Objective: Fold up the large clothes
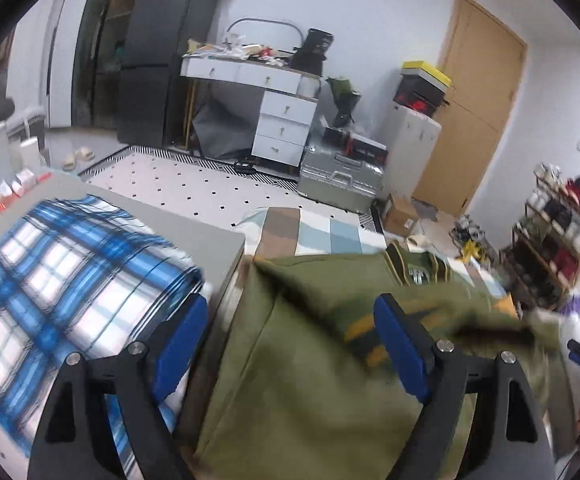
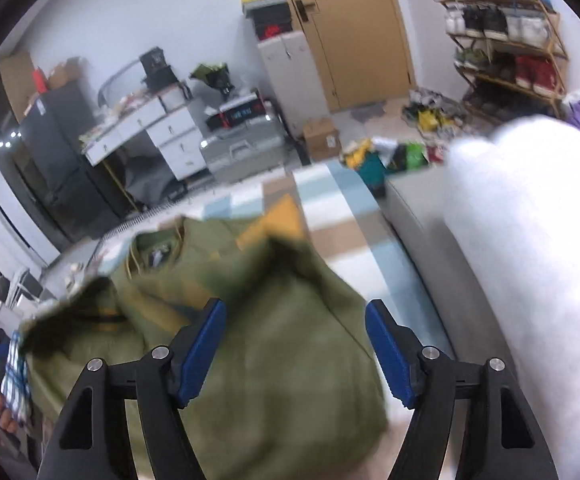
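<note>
The 2 blue pads of the left gripper (image 1: 295, 346) are held wide apart with nothing pressed between them; the green garment (image 1: 309, 360) is seen below and beyond the gap, blurred. The 2 pads of the right gripper (image 2: 295, 354) are likewise spread, over the same green garment (image 2: 258, 340), with no cloth clamped. 1 green garment is counted, lying rumpled on a checked blanket (image 2: 329, 216) with its collar toward the far end. 1 blue plaid cloth (image 1: 70, 280) is spread on a grey table (image 1: 218, 240) just beside the garment, on the left. In the right wrist view, 1 large white bundle (image 2: 529, 240) is seen resting on a grey surface to the right. Farther off, 1 white desk (image 1: 250, 76), 1 silver case (image 1: 337, 176), 1 wooden door (image 1: 477, 112) and 1 shoe rack (image 2: 505, 40) are visible.
</note>
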The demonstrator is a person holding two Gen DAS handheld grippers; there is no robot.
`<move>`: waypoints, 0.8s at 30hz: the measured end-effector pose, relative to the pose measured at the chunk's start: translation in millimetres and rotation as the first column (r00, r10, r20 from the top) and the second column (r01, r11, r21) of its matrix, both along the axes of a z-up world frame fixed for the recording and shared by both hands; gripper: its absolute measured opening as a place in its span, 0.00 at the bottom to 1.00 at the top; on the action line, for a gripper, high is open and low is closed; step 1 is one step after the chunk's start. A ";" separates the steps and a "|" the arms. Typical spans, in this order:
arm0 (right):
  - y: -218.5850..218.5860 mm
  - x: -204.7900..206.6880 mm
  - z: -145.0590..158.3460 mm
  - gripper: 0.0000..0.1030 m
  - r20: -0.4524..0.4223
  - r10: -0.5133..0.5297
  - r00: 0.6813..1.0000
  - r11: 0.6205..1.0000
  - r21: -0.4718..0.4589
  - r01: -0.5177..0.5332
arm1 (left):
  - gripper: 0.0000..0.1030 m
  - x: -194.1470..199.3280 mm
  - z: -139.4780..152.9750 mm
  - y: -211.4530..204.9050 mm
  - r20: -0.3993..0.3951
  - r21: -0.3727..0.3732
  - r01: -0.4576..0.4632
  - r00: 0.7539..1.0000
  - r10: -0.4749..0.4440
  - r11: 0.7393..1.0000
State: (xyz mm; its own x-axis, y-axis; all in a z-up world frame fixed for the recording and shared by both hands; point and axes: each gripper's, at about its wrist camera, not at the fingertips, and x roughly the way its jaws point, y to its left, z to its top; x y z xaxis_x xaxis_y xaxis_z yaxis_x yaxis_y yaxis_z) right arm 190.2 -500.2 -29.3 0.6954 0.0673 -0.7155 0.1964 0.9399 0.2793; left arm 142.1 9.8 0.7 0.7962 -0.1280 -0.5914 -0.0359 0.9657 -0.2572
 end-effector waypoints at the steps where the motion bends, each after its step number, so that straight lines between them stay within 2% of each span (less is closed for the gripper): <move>1: -1.6 -4.5 -4.2 0.71 -0.015 0.012 1.000 1.000 0.009 -0.012 | 0.80 -12.4 -2.6 -1.1 -0.009 0.004 0.005 1.000 -0.005 1.000; 5: 4.3 -30.2 -31.2 0.73 -0.103 0.054 0.993 0.998 -0.023 -0.057 | 0.80 -31.7 -35.6 -14.8 -0.120 0.019 0.023 0.993 -0.021 1.000; 8: 8.6 -43.2 -49.4 0.73 -0.146 0.075 0.986 0.997 0.022 -0.073 | 0.80 -39.1 -58.7 -22.4 -0.184 0.008 0.008 0.983 -0.006 1.000; 10: 10.3 -50.1 -56.2 0.73 -0.160 0.081 0.984 0.995 0.072 -0.070 | 0.80 -50.0 -69.8 -22.0 -0.218 -0.048 -0.027 0.976 0.016 0.998; 12: 9.4 -56.1 -61.4 0.73 -0.167 0.082 0.982 0.988 0.145 -0.058 | 0.80 -63.8 -74.6 -21.1 -0.218 -0.136 -0.036 0.976 0.005 0.990; 16: 10.0 -61.5 -67.6 0.73 -0.152 0.113 0.982 0.968 0.238 -0.075 | 0.80 -73.2 -84.0 -13.5 -0.226 -0.257 -0.062 0.974 0.002 0.964; 18: 9.8 -57.4 -72.2 0.73 -0.154 0.109 0.982 0.960 0.273 -0.064 | 0.80 -67.8 -88.5 -8.8 -0.257 -0.276 -0.098 0.966 0.025 0.956; 23: 13.5 -45.1 -80.7 0.73 -0.159 0.078 0.984 0.945 0.327 -0.022 | 0.79 -51.9 -94.6 -3.1 -0.238 -0.359 -0.156 0.969 0.071 0.920; 24: 12.5 -44.2 -81.2 0.74 -0.150 0.066 0.986 0.943 0.332 -0.013 | 0.74 -47.2 -94.6 -5.2 -0.247 -0.353 -0.185 0.964 0.100 0.917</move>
State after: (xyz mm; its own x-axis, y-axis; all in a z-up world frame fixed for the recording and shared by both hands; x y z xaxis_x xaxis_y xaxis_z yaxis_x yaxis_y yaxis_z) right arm 146.0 -487.7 -110.4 0.5683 0.3428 -0.7480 0.2273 0.8083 0.5431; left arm 94.9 4.6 -94.0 0.6780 -0.2663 -0.6851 -0.2627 0.7827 -0.5642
